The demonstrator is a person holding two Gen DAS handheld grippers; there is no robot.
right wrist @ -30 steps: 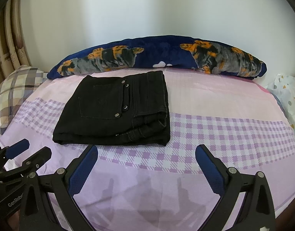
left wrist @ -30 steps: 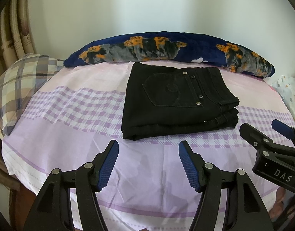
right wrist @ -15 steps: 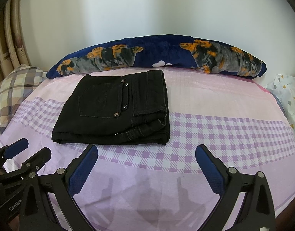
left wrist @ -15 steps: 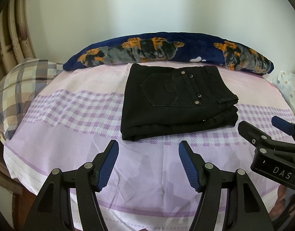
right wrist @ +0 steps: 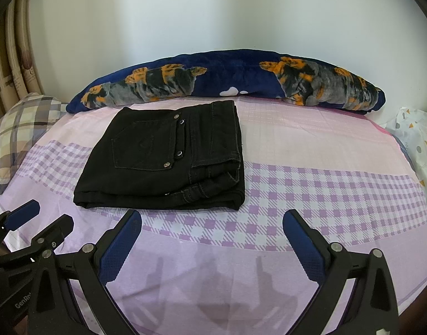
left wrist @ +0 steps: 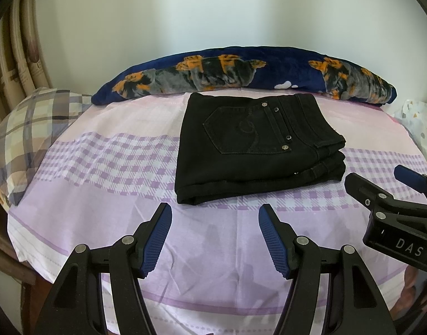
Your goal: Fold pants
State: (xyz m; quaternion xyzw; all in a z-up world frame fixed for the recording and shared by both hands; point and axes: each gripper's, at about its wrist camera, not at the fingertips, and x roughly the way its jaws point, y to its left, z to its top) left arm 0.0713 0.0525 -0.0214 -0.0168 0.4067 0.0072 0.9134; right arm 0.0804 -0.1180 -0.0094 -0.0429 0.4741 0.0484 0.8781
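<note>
Black pants (left wrist: 255, 150) lie folded into a compact stack on the bed, back pocket and metal studs facing up. The same pants (right wrist: 168, 159) show left of centre in the right wrist view. My left gripper (left wrist: 215, 240) hovers open just in front of the stack's near edge, nothing between its blue pads. My right gripper (right wrist: 212, 247) is also open and empty, in front of the stack's right end. Each gripper shows in the other's view: the right gripper (left wrist: 381, 178) at the right edge, the left gripper (right wrist: 46, 217) at the lower left.
The pink and purple checked bedsheet (left wrist: 107, 162) covers the bed. A dark blue patterned bolster (left wrist: 241, 72) lies along the back by the white wall. A plaid pillow (left wrist: 26, 128) sits at the left, a dotted white cloth (right wrist: 417, 145) at the right.
None of the objects moved; the view only drifted slightly, with the pants and both open grippers staying as they were.
</note>
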